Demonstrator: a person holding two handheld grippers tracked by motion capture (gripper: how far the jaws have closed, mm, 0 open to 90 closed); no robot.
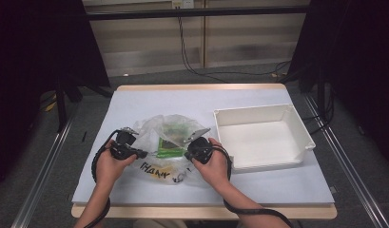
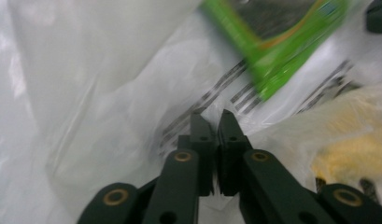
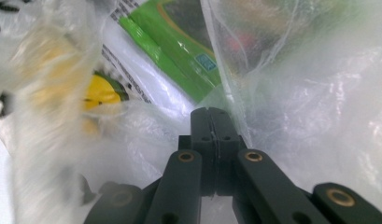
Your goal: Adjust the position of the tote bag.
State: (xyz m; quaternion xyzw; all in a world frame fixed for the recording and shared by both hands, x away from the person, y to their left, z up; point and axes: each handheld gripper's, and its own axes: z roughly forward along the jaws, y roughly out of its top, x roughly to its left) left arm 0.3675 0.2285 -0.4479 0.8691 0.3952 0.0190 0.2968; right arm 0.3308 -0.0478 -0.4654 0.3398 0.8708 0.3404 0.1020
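A crumpled clear plastic bag (image 1: 151,127) with black lettering lies on the white table (image 1: 182,99). Inside it are a green packet (image 1: 168,148) and something yellow (image 1: 160,172). My left gripper (image 1: 142,153) is at the bag's left side. In the left gripper view its jaws (image 2: 215,117) stand a narrow slit apart against the film, with the green packet (image 2: 282,60) beyond. My right gripper (image 1: 188,152) is at the bag's right side. In the right gripper view the gripper (image 3: 211,112) is shut, pinching a fold of the bag (image 3: 300,102), near the green packet (image 3: 174,51).
An empty white plastic bin (image 1: 263,112) stands on the table just right of my right hand. The table's front edge runs under both forearms. Dark stands and cables flank the table on the floor.
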